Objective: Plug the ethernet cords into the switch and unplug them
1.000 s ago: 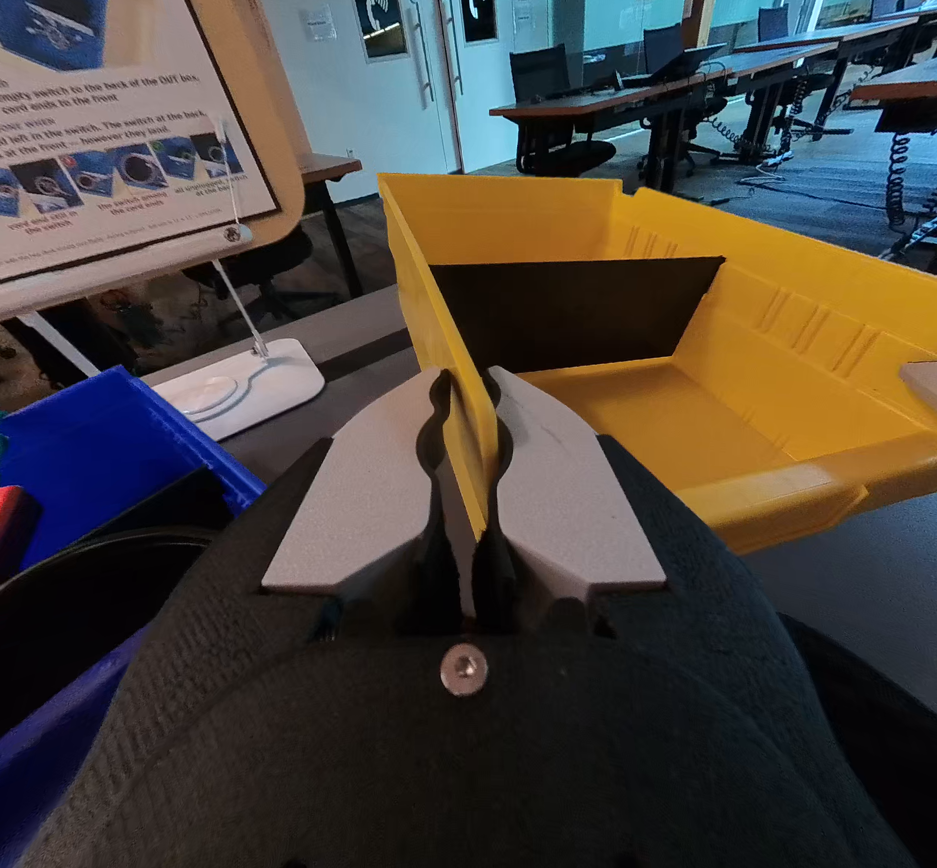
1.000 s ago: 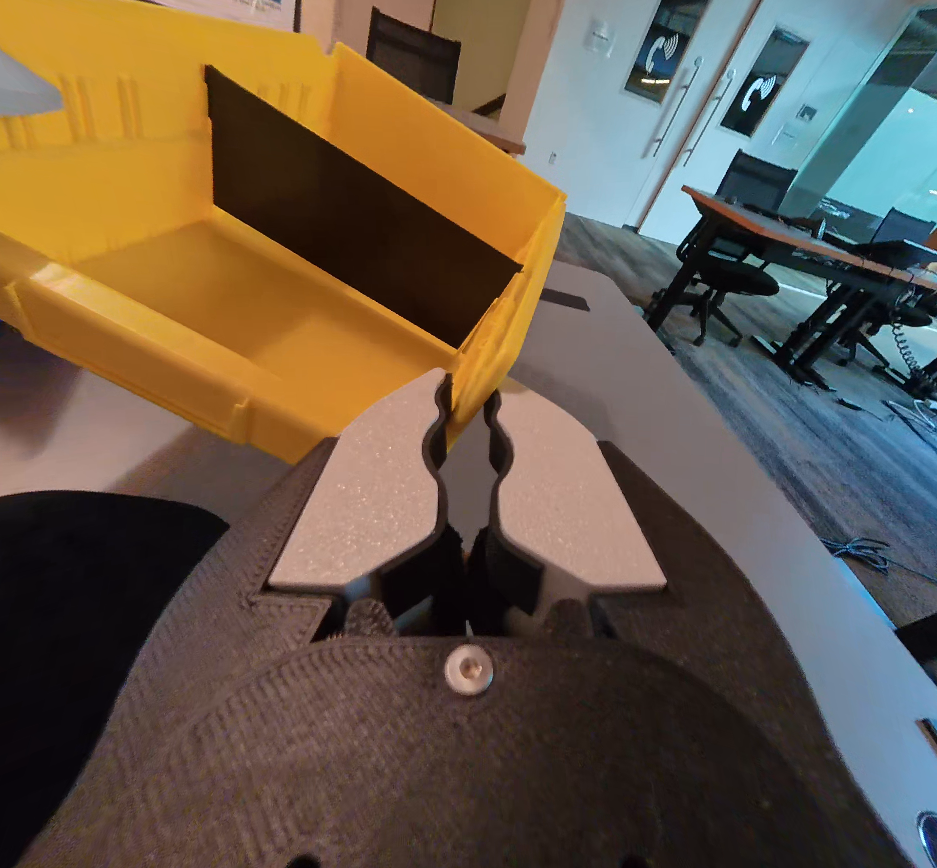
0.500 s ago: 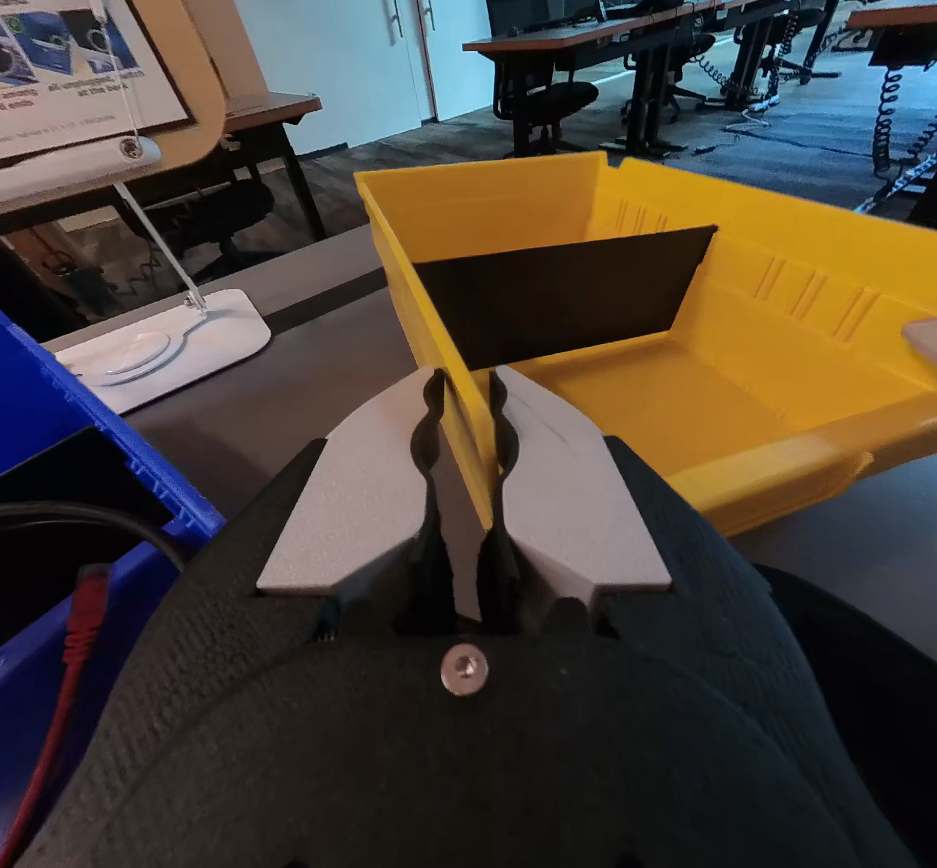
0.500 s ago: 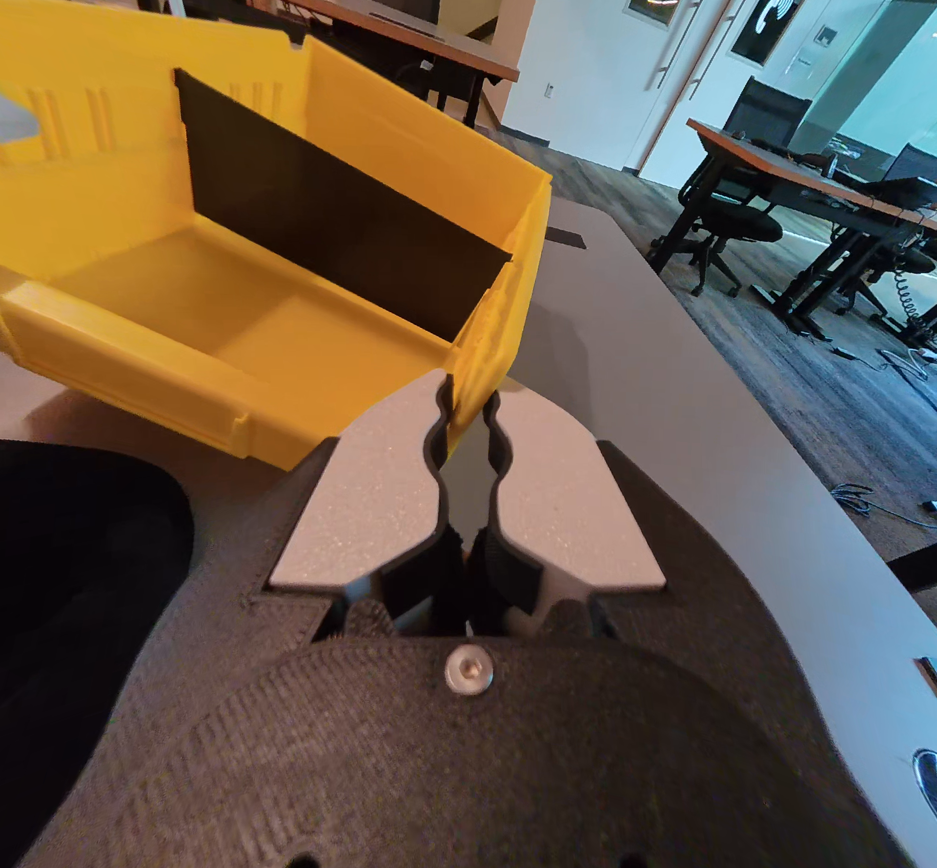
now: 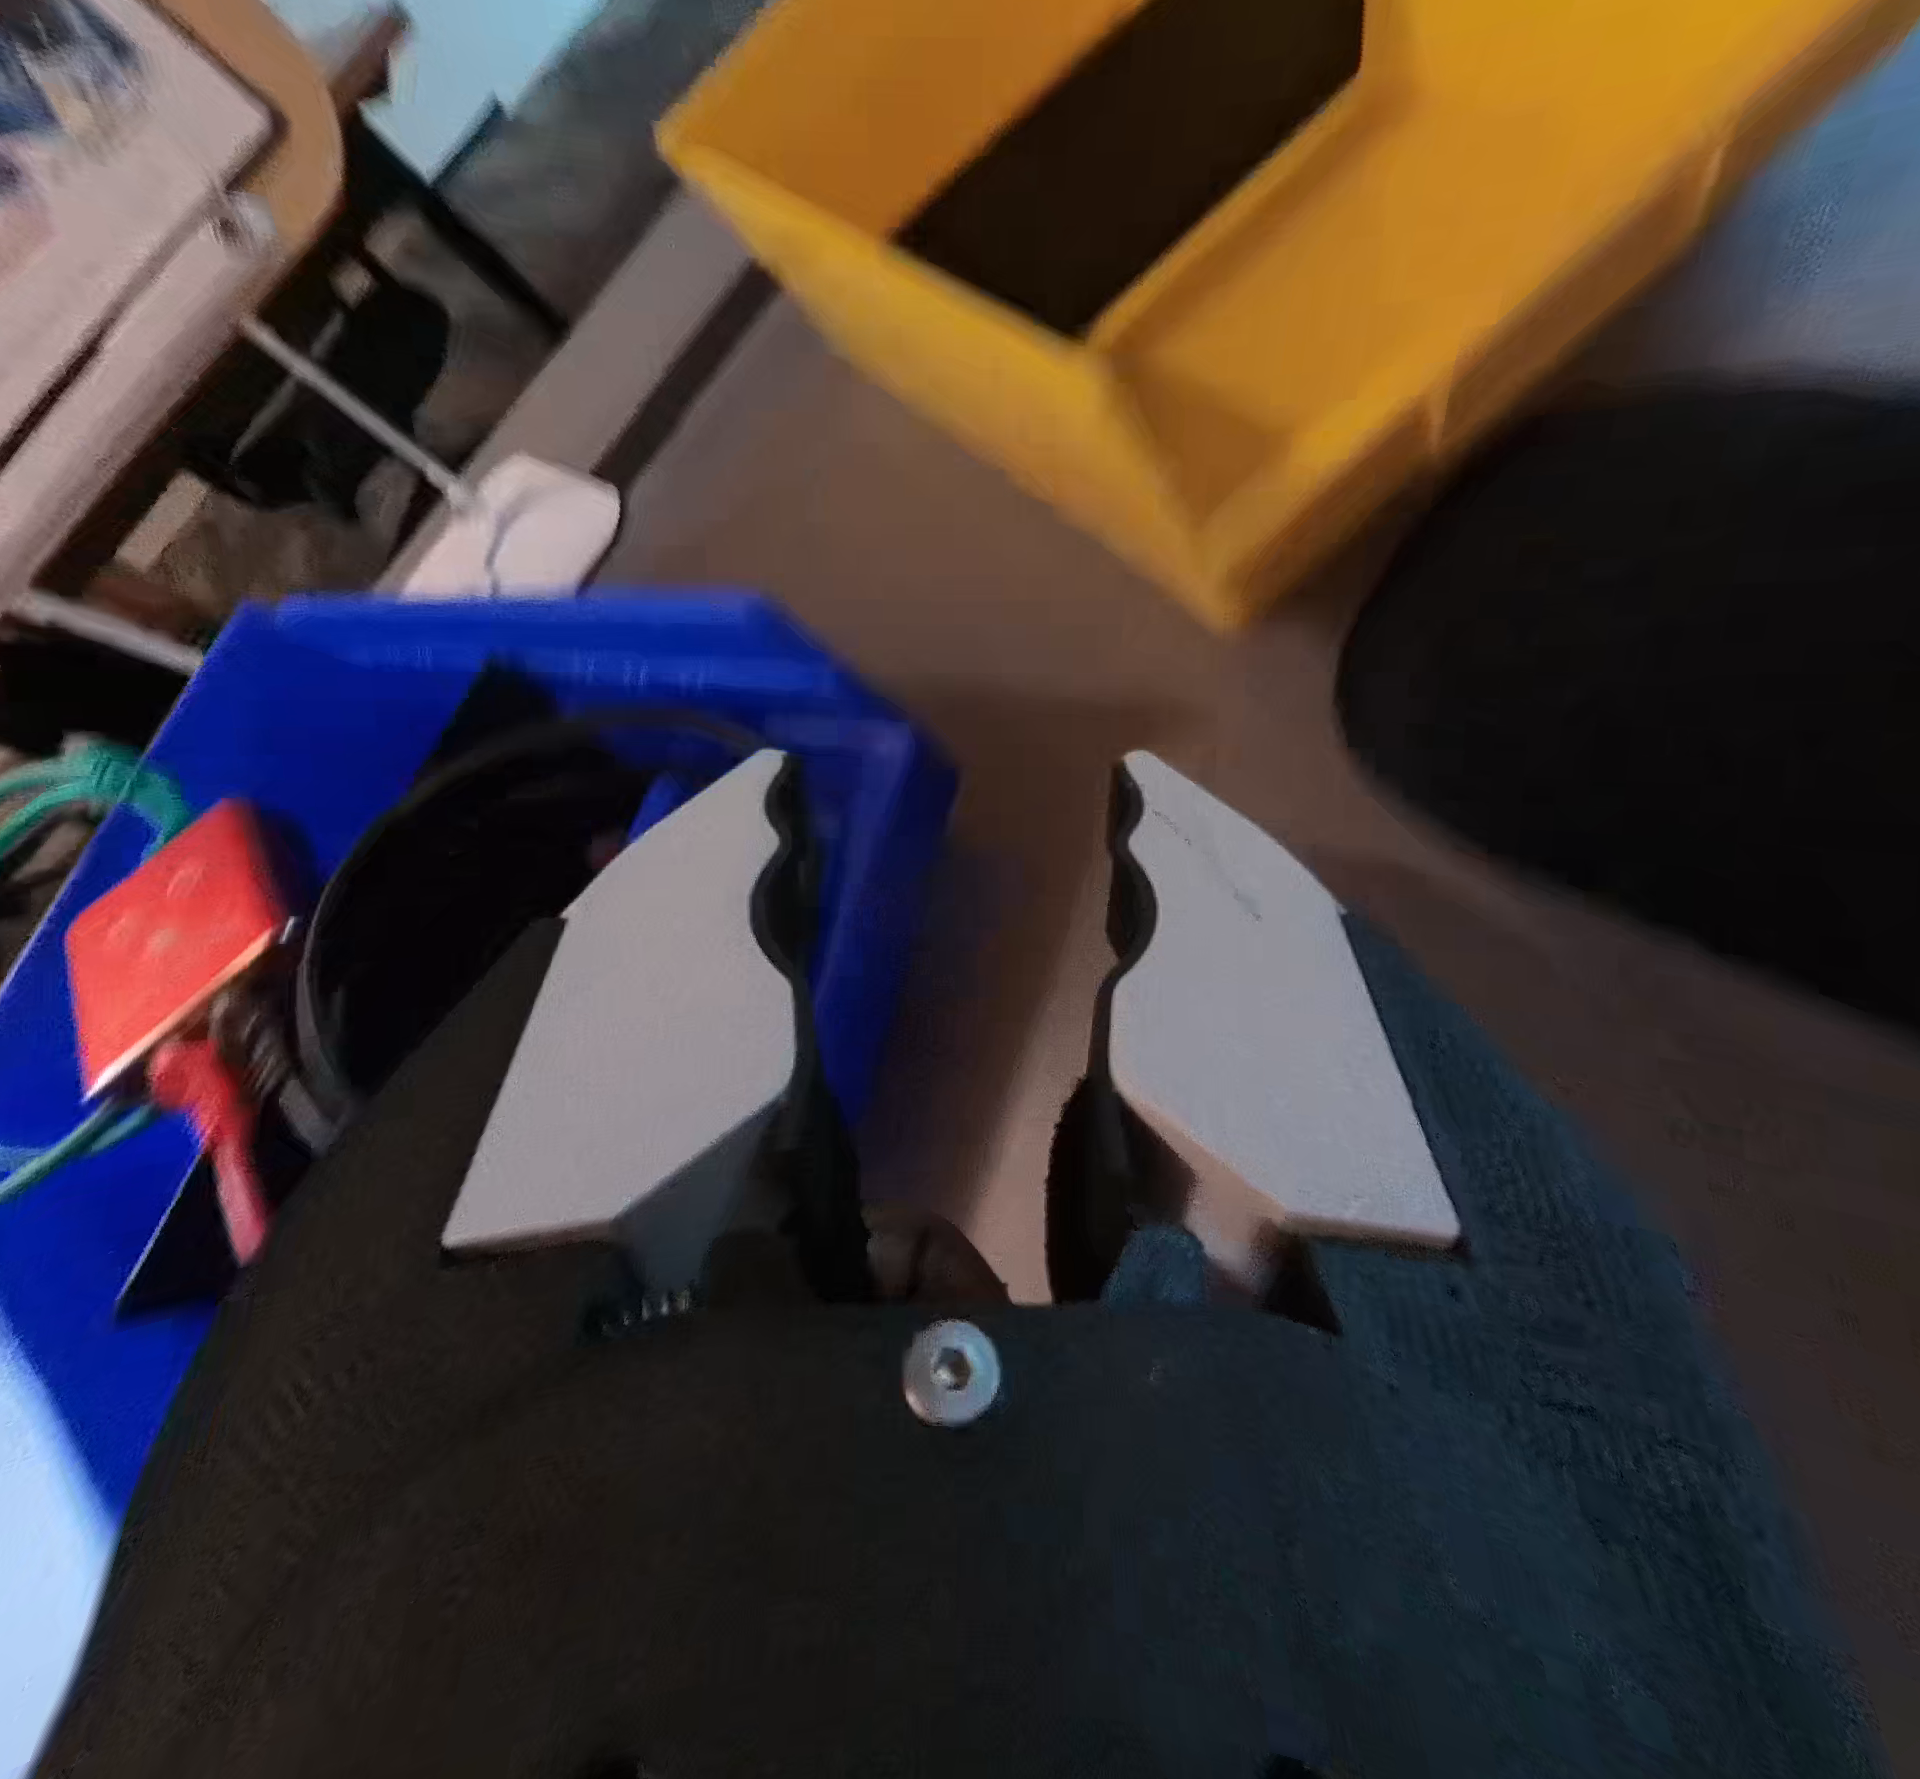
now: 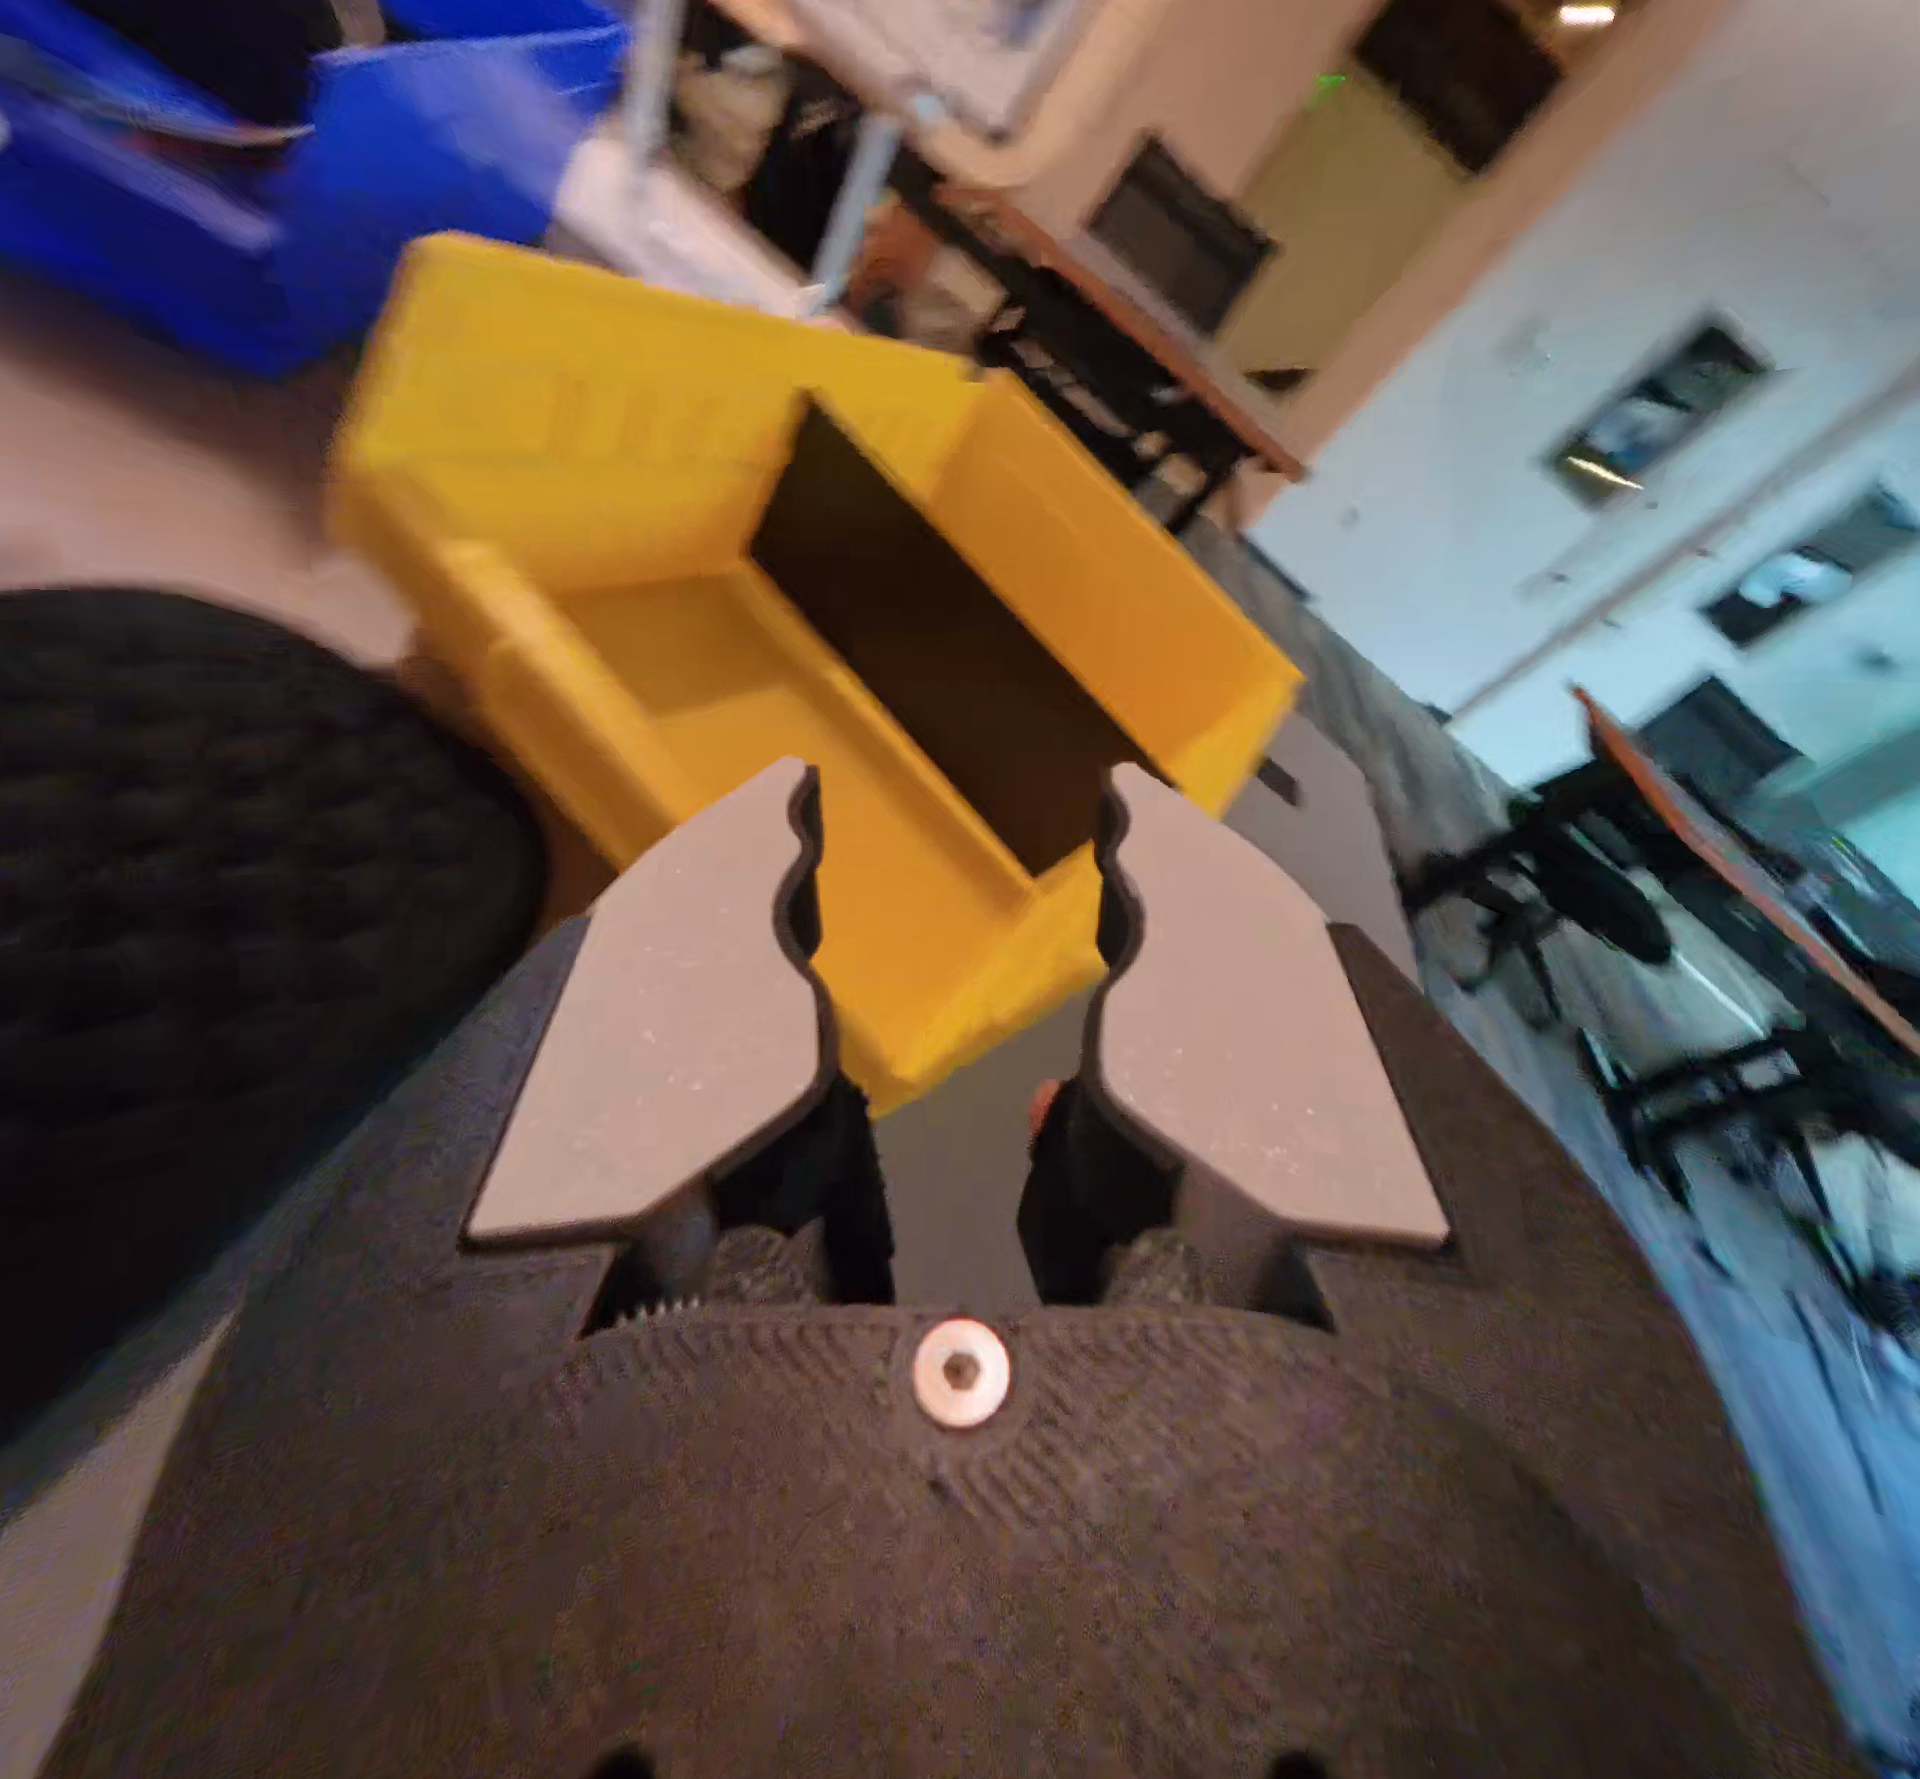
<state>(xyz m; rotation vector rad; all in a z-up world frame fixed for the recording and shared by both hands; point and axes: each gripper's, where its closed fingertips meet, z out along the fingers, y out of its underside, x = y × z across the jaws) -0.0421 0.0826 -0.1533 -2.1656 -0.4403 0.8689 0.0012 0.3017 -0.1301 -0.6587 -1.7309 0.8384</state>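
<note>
Fingers of the left gripper (image 5: 951, 773), pale grey plates on a black textured body, stand spread apart with nothing between them, hovering over the grey tabletop (image 5: 1039, 607) just beside the corner of a blue plastic bin (image 5: 312, 690) that holds black cable loops (image 5: 436, 856), green cord (image 5: 62, 784) and a red block-shaped piece (image 5: 171, 929); no switch can be made out in the blur. The right gripper (image 6: 956, 779) is likewise spread and empty, above the near corner of an empty yellow plastic bin (image 6: 582, 441) with a black divider panel (image 6: 935, 659), which sits tilted in both views, well apart from the blue bin.
</note>
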